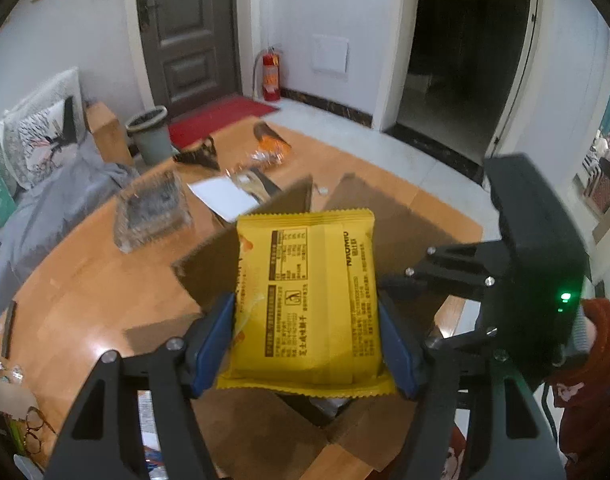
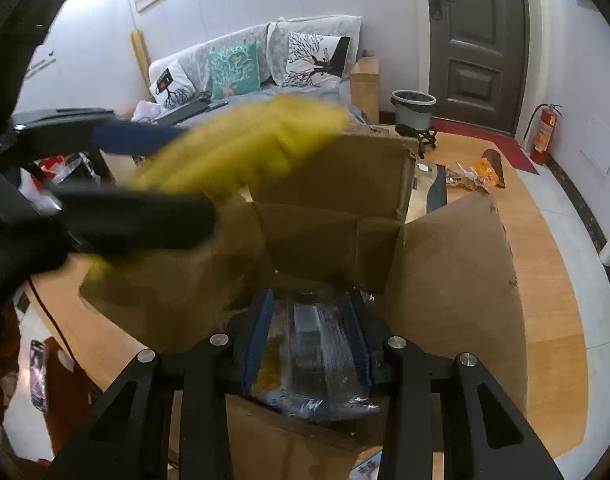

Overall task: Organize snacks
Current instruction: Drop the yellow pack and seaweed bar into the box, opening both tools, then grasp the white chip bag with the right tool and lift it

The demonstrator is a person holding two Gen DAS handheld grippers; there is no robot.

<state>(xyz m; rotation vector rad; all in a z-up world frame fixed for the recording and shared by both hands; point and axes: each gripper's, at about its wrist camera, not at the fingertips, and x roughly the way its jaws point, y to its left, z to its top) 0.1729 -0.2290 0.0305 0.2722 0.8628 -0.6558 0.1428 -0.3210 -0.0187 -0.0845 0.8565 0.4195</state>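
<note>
1. snacks sit in both of our tongs. our left tongs [image 1: 305, 332] pinch a yellow biscuit packet [image 1: 305, 300] by its two long edges, the blue pads [image 1: 215, 336] pressed against its sides, printed back facing the camera.
2. our right tongs [image 2: 311, 344] are clamped on a clear plastic snack pack [image 2: 313, 360], which fills the narrow gap between the pads; no earlier view shows how they got there.
3. both packets hang over an open cardboard box [image 2: 337, 216] with its flaps standing up. the clear pack is low in the box mouth, while the yellow one is held above the flaps. in the right wrist view it appears as a yellow blur beside the box's far flap.
4. the box rests on a wooden counter [image 1: 89, 280].
5. farther along the counter we see a clear plastic container [image 1: 153, 208], a white sheet [image 1: 225, 196] and an orange snack bag [image 1: 273, 148], well apart from the box.
6. beyond the counter stand a grey bin [image 1: 149, 136], a red mat [image 1: 221, 116], a fire extinguisher [image 1: 271, 76] and a dark door [image 1: 185, 28].
</note>
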